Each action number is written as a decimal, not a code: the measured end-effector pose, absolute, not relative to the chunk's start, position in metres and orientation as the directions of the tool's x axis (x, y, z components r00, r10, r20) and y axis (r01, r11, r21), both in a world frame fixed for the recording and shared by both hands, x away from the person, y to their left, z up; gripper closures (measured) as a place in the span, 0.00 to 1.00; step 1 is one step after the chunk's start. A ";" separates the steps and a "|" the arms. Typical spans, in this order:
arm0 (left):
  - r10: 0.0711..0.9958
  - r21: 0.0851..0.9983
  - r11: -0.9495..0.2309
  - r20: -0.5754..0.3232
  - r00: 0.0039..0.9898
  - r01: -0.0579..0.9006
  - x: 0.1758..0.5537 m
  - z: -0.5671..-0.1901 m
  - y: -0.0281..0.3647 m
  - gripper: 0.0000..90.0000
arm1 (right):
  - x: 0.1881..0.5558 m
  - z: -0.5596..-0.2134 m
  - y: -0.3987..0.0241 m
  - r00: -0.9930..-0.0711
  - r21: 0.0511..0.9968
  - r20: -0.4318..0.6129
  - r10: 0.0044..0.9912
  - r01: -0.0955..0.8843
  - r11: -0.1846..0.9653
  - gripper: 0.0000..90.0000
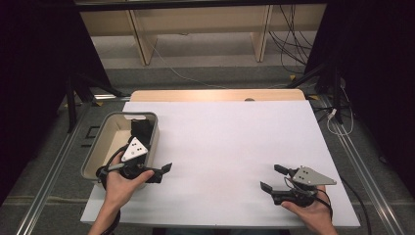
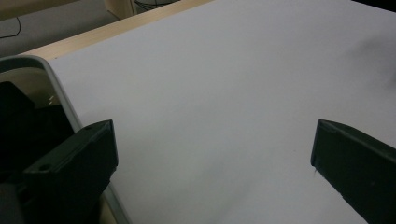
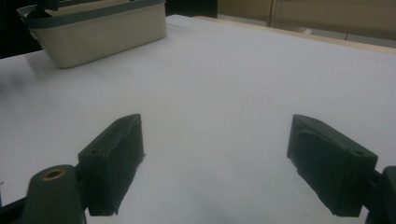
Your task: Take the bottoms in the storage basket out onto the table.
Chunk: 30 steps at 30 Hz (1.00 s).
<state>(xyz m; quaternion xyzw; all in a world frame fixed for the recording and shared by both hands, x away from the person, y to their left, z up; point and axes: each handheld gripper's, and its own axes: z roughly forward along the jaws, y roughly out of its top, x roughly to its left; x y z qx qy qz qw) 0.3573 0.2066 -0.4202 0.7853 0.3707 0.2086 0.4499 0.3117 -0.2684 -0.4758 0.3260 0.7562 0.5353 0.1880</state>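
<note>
My left gripper (image 1: 157, 157) is held at the near right corner of a beige bin with a grey rim (image 1: 99, 134), pointing out over the white table top (image 1: 220, 142). Its jaws stand wide apart with nothing between them; in the left gripper view (image 2: 210, 163) one jaw sits over the bin's rim (image 2: 58, 81) and the other over bare white surface. A dark object (image 1: 140, 129) lies inside the bin. My right gripper (image 1: 274, 177) hovers low at the near right of the table, open and empty (image 3: 215, 168), facing the bin (image 3: 93, 32).
The white sheet covers a wooden table whose far edge (image 1: 215, 94) shows beyond it. Cables (image 1: 337, 122) trail on the floor at the right, and wooden furniture legs (image 1: 142, 44) stand behind the table.
</note>
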 end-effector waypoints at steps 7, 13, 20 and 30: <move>0.781 0.864 -0.317 0.004 0.624 0.391 0.359 -0.413 0.211 0.01 | 0.312 -0.476 -0.268 -0.713 0.930 0.063 0.698 0.296 0.218 0.22; 0.815 0.848 -0.309 0.003 0.580 0.430 0.366 -0.405 0.225 0.01 | 0.310 -0.474 -0.268 -0.702 0.928 0.048 0.710 0.295 0.229 0.22; 0.856 0.824 -0.294 0.001 0.516 0.485 0.383 -0.398 0.244 0.01 | 0.311 -0.475 -0.268 -0.700 0.930 0.043 0.713 0.290 0.228 0.22; 0.916 0.688 -0.288 -0.006 0.402 0.666 0.425 -0.402 0.270 0.02 | 0.311 -0.475 -0.268 -0.696 0.925 0.047 0.717 0.302 0.232 0.22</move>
